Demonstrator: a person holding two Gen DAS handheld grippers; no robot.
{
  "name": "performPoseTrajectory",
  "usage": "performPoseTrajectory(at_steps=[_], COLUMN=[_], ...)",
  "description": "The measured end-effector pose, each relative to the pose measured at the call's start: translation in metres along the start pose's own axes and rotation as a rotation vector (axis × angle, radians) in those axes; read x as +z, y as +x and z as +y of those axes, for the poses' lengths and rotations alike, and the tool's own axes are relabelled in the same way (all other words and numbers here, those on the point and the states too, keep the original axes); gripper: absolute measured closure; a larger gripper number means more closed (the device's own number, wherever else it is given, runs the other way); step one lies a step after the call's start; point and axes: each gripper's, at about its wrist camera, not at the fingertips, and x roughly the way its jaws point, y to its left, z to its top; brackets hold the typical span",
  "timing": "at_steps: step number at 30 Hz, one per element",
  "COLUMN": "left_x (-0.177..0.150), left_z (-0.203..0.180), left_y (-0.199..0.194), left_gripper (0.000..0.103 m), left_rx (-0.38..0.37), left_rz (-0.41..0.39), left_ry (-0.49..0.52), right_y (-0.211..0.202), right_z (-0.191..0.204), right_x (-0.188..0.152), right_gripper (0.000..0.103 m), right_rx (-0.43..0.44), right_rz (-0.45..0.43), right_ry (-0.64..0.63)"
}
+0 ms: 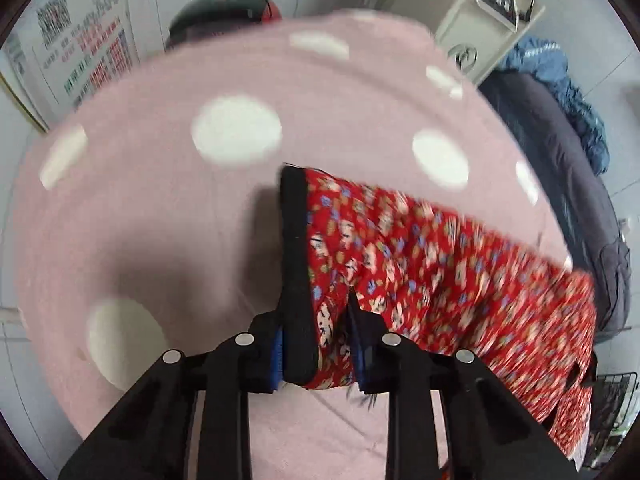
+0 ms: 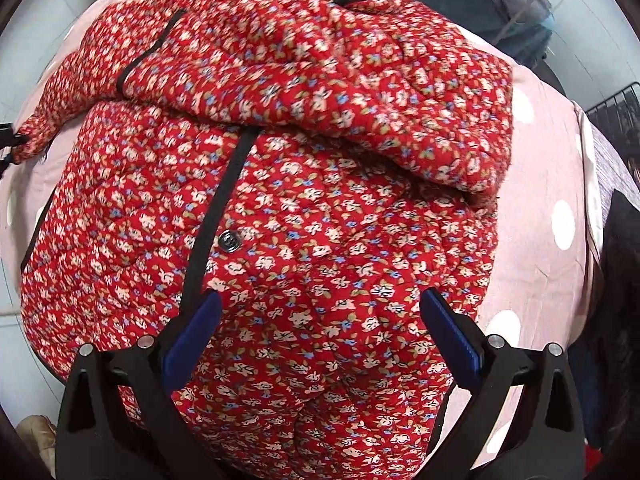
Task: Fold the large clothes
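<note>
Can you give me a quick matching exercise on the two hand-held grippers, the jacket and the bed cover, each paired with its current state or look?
Column 1:
1. left hand-held gripper
2. right hand-held gripper
3. red floral quilted jacket
4. bed cover

Column 2:
A. pink with white dots
B. open, above the jacket's front
C. black trim and a dark button
D. shut on the jacket's black-edged cuff

Pairs: 1-D, 2-B, 3-C, 4-A

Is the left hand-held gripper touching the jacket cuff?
Touching. The left wrist view shows the left hand-held gripper clamped on the jacket's black-trimmed cuff.
</note>
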Motion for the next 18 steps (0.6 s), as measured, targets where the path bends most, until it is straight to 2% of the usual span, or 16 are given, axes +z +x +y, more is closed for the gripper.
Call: performPoseTrajectory(at_steps=[1,3,5,6,7,9,11,14,17,18], left_x=[0.015,0.043,0.071,0.076,0.076,0.072,0.055,0.033,0.004,-0.010], left_z=[0.004,0.016,0.018,0.015,0.003,-0.033,-0.056,-0.084,-0.144,-0.174], left_y=[-0.016,-0.040,-0.052,-0.057,-0.064,-0.071,-0.073,-0.074,-0.085,-0.095], left_gripper=[0.083,0.098,0.098,0.098,0.098,0.098,0.098,0.098,0.098,0.098], left_rx=[0.032,0.051,-0.049,-0.065,-0.053,0.032,0.050,-0.017,-0.092,-0.137], left_rz=[-0.058,-0.119,-0.103,-0.106,-0.113,-0.136,-0.142,-0.102,-0.104,-0.103], left_ry=[-0.003,-0.058,-0.142,-0.144,-0.100,0.065,0.154,0.185,0.315,0.376], right_y=[-0.001,0.000,0.001,0.002,0.003,0.013,0.013,0.012,0.013,0.011], right_z=[-0.003,-0.011,-0.015,-0.017,-0.021,-0.033,-0.036,-0.039,-0.050,-0.048], right_x=[0.001,0.005,0.008,0.009,0.012,0.021,0.024,0.029,0.033,0.030], right_gripper=[0.005,0.005,0.005,0.005,0.005,0.005,0.005,0.005,0.005,0.005], right_rx=[-0.002,0.003,0.014,0.021,0.028,0.039,0.046,0.053,0.064,0.065], right_rz=[-0.012,-0.024,-0.026,-0.027,-0.027,-0.028,-0.029,-0.038,-0.046,-0.050], right_ry=[0.010,0.025,0.040,0.046,0.051,0.059,0.066,0.078,0.103,0.115])
